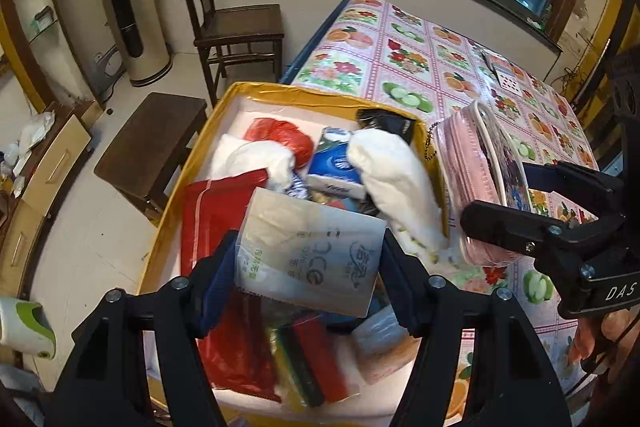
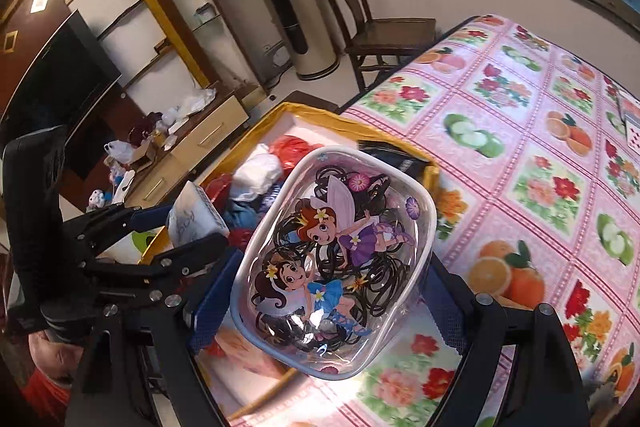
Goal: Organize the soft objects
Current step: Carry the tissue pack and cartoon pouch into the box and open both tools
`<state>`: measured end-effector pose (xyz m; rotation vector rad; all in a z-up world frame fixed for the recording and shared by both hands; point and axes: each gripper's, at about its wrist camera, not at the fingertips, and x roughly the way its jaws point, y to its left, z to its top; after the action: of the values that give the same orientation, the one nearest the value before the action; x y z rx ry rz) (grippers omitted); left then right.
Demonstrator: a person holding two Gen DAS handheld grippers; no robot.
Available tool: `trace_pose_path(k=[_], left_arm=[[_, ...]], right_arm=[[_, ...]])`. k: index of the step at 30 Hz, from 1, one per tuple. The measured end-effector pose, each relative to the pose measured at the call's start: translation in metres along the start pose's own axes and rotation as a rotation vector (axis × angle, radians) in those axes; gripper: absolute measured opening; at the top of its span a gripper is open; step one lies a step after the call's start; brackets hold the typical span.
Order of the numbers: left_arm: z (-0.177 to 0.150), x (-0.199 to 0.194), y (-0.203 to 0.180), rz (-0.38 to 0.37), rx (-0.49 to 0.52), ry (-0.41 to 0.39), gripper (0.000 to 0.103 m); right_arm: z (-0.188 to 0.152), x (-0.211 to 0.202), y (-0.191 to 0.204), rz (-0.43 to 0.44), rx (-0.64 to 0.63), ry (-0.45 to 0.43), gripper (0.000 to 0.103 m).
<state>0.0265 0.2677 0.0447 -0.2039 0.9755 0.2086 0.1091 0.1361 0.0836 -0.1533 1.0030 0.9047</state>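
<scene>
My left gripper [image 1: 308, 259] is shut on a clear pack of white tissues [image 1: 310, 251], held above the yellow-rimmed box [image 1: 256, 91]. The box holds soft things: a red bag [image 1: 224, 211], a white cloth [image 1: 394, 183], a blue tissue pack [image 1: 336, 167]. My right gripper [image 2: 332, 287] is shut on a clear pouch with cartoon fairies [image 2: 332, 263], full of black hair ties. That pouch [image 1: 480, 163] hangs just right of the box, over the table, in the left wrist view. The left gripper [image 2: 192, 227] shows at the left of the right wrist view.
A table with a pink fruit-and-flower cloth [image 2: 520, 163] stretches right of the box. A dark wooden chair [image 1: 236, 27] and a low stool [image 1: 152, 143] stand on the floor beyond. A small card packet [image 1: 504, 75] lies far back on the table.
</scene>
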Motion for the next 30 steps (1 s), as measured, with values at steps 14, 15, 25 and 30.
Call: trace_pose_path(k=[14,15,25,30], left_arm=[[-0.040,0.014,0.030,0.072,-0.092,-0.061,0.080],[-0.043,0.011,0.029,0.092,-0.098,-0.085,0.080],[-0.083,-0.027,0.023,0.201,-0.166,-0.317,0.084],[-0.098,-0.041,0.016,0.200,-0.167,-0.372,0.084]], right_arm=[[-0.007,0.039,0.036,0.050,0.020,-0.078,0.101],[-0.012,0.029,0.036,0.049,0.020,-0.117,0.101],[-0.082,-0.038,0.048,-0.147,-0.021,-0.410,0.103],[-0.109,-0.053,0.058,-0.186,-0.041,-0.463,0.103]])
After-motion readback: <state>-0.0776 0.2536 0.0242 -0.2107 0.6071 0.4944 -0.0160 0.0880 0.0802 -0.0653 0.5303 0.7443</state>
